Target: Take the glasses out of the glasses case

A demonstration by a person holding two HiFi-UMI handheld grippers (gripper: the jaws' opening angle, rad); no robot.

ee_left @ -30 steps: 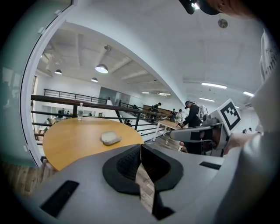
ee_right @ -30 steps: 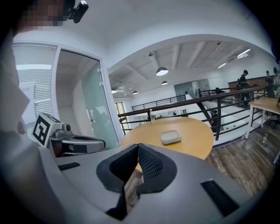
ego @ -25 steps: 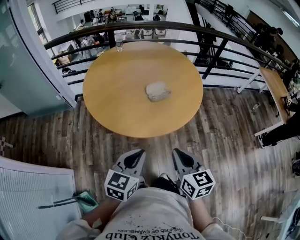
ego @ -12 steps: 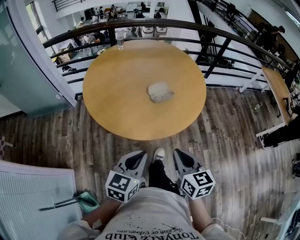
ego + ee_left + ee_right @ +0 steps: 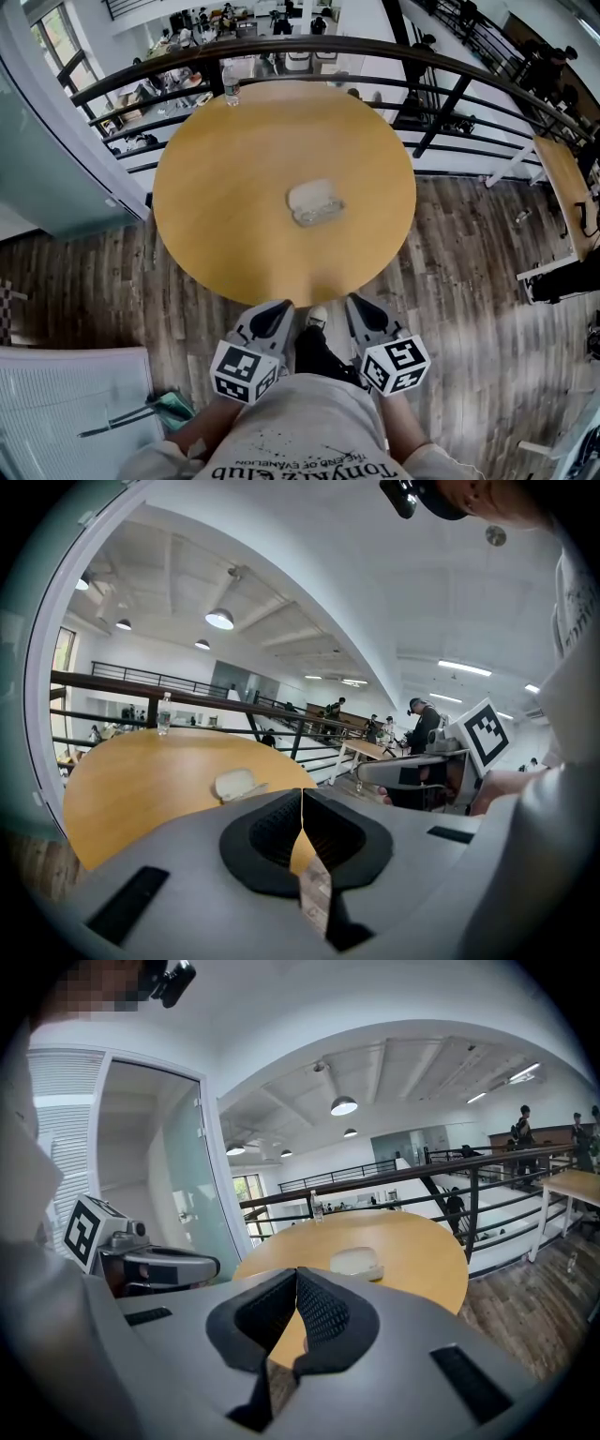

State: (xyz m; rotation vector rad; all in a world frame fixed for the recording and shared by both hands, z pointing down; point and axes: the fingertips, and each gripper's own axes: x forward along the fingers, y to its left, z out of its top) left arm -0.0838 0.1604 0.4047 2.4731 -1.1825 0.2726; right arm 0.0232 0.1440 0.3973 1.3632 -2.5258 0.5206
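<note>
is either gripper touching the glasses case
Apart. The head view shows the left gripper and right gripper held by the person's body, while the glasses case lies mid-table, with bare wood between.

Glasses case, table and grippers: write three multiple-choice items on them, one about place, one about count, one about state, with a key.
1. Where is the glasses case?
A. Near the middle of the round table
B. On a chair
C. On a shelf

2. How many bottles stand on the table?
A. None
B. One
C. Three

3. How do the jaws of the left gripper and the right gripper stand?
A. Both pairs together, holding nothing
B. Both pairs wide apart
C. Both closed on the case

Key: 1 A, because the head view shows the case lying mid-tabletop. 2 B, because a single bottle stands at the table's far edge. 3 A, because each gripper view shows its jaws meeting with nothing between them.
</note>
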